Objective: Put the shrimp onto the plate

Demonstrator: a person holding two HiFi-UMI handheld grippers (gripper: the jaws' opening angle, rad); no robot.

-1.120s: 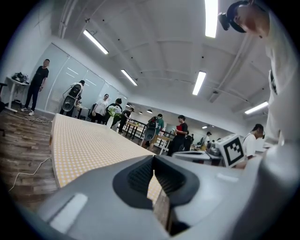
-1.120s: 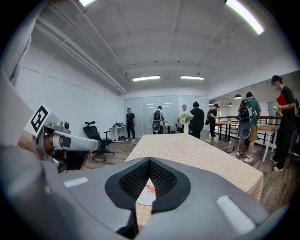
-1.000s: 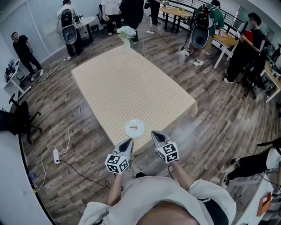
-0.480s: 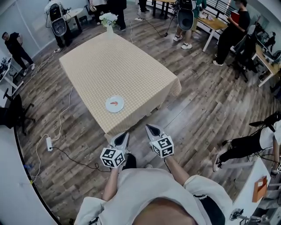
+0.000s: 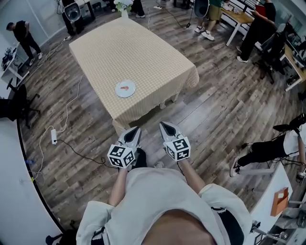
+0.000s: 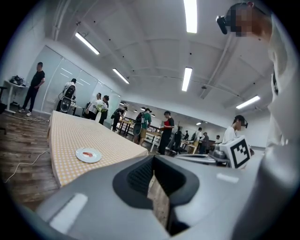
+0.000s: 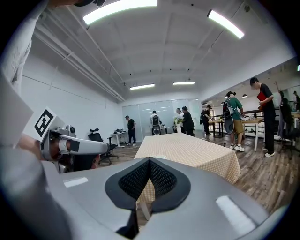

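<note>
Shrimp [image 5: 125, 87] is on the plate [image 5: 130, 92], roughly centred, small orange piece on white, nothing else on the plate. Plate sits on the desk [image 5: 134, 48] at its near-left part, a little in from the near edge; checked cloth over the whole top, hanging down the sides. The rest of the desk is bare apart from a flower vase [image 5: 124, 4] at the far end. Left claw [image 5: 135, 129] is closed to a point with nothing in it: its own view shows the pads meeting and only floor and cloth beyond them. Right claw [image 5: 163, 125] is the same, jaws together, empty. Both are held side by side at the operator's front, pointing at the desk's near end, over the wooden floor [image 5: 224, 110] and well apart from the plate, not touching the desk. From the left claw's view the plate is off to the left of its line. My read: the placing step is done, the target state is met and neither claw is carrying anything. If that's the whole task, the next move calls for nothing more than keeping both claws clear of the desk so the plate isn't knocked. If a re-check or re-grasp is wanted, the operator would have to step in to the near edge first. Power strip [image 5: 53, 136] and cable on the floor to the left are a trip risk. Other people are around the room, none near the plate.
</note>
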